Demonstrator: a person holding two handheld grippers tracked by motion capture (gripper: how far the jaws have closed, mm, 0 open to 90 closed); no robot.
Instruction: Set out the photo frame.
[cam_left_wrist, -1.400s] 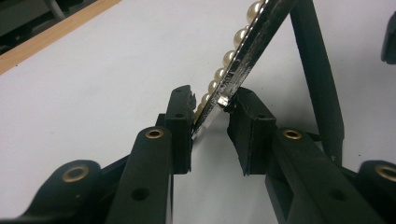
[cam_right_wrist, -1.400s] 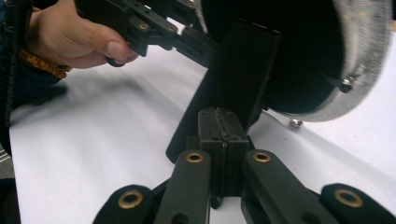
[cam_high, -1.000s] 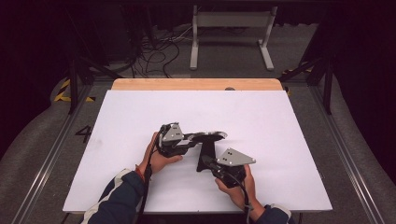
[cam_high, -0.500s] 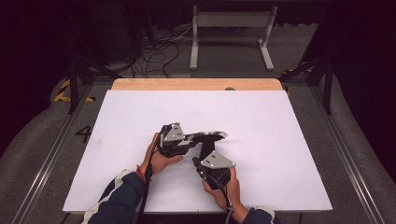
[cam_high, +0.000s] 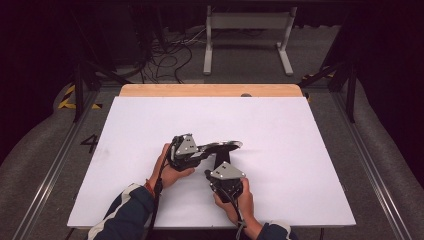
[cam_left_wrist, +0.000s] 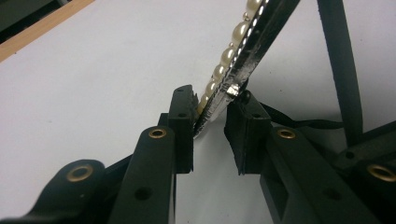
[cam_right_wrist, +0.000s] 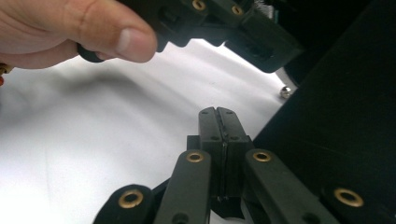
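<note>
A flat black sandal (cam_high: 223, 146) with a row of pearls (cam_left_wrist: 232, 36) along its silvery edge hangs above the white table (cam_high: 280, 130). My left gripper (cam_high: 202, 150) holds it by that edge. In the left gripper view the two pads of my left gripper (cam_left_wrist: 212, 100) press on the edge from both sides, and its jaws have just been closing on it. A black strap (cam_left_wrist: 343, 70) hangs from the sandal. My right gripper (cam_high: 209, 173) sits just below it, near the left hand. Its jaws (cam_right_wrist: 217, 111) are shut with nothing between them, beside a broad black surface (cam_right_wrist: 336, 116).
The left hand's thumb (cam_right_wrist: 126, 42) and the left gripper's body are close above my right gripper. A small metal bead (cam_right_wrist: 284, 92) lies on the table. A wooden strip (cam_high: 210, 90) borders the far edge; cables and a metal stand are on the floor beyond.
My right gripper has moved left, closer to the left gripper and under the sandal. The left hand and the sandal have stayed in place.
</note>
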